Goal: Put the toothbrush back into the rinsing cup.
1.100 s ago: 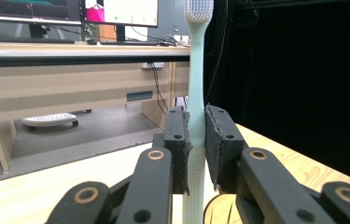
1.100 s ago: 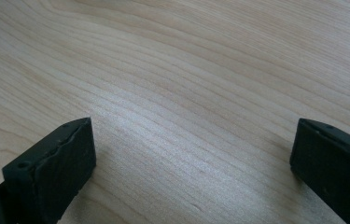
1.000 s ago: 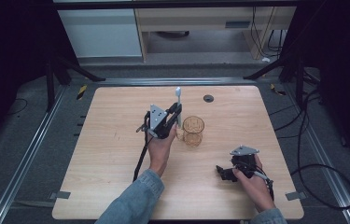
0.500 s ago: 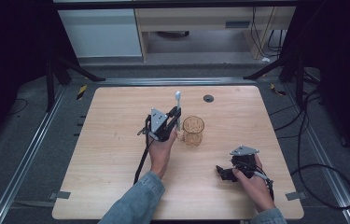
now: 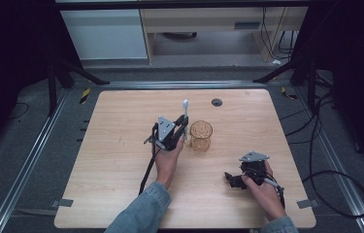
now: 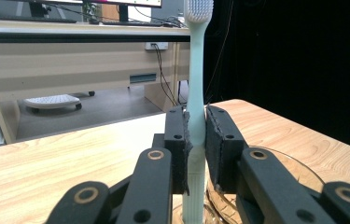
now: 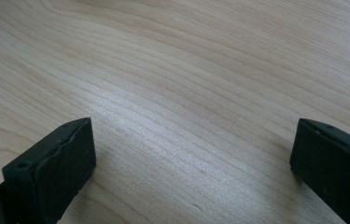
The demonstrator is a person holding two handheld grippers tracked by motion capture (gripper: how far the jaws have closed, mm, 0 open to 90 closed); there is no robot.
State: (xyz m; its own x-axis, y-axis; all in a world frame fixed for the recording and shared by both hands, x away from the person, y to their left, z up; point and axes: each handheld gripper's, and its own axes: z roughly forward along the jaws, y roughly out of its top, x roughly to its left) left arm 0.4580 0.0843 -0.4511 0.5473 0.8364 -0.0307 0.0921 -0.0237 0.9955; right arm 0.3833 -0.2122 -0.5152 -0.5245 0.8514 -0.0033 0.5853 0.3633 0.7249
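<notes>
Resting low at the near right of the tabletop [image 5: 102, 204], right tool [image 5: 233, 179] sits well apart from the work; in the right gripper view its jaws stand wide with bare wood between them, nothing held.

Left tool [image 5: 183, 127] is the one that matters, mid-table. In the left gripper view its jaws are clamped on the handle of a pale toothbrush [image 6: 196, 93], pads pressing from both sides. Long axis of the brush is close to vertical, bristle head up, tail end down.

Key relation: amber glass cup [image 5: 201, 136] stands upright just beside the left tool, on its right in the high view. In the left gripper view the cup [image 6: 298, 172] rim curves directly behind and below the jaws, so the brush tail looks to be at or just short of the rim. My read: the next move is a short shift toward the cup mouth and a lowering, keeping the brush upright.

Hard to tell:
- whether the brush tail is already inside the rim or just outside it; jaws cover that spot
- brush tail is cut off at the bottom of the left gripper view
- cup depth and contents, glass too small in the high view

Farther back, a small dark disc [image 5: 217, 102] lies near the far edge, out of the way.
</notes>
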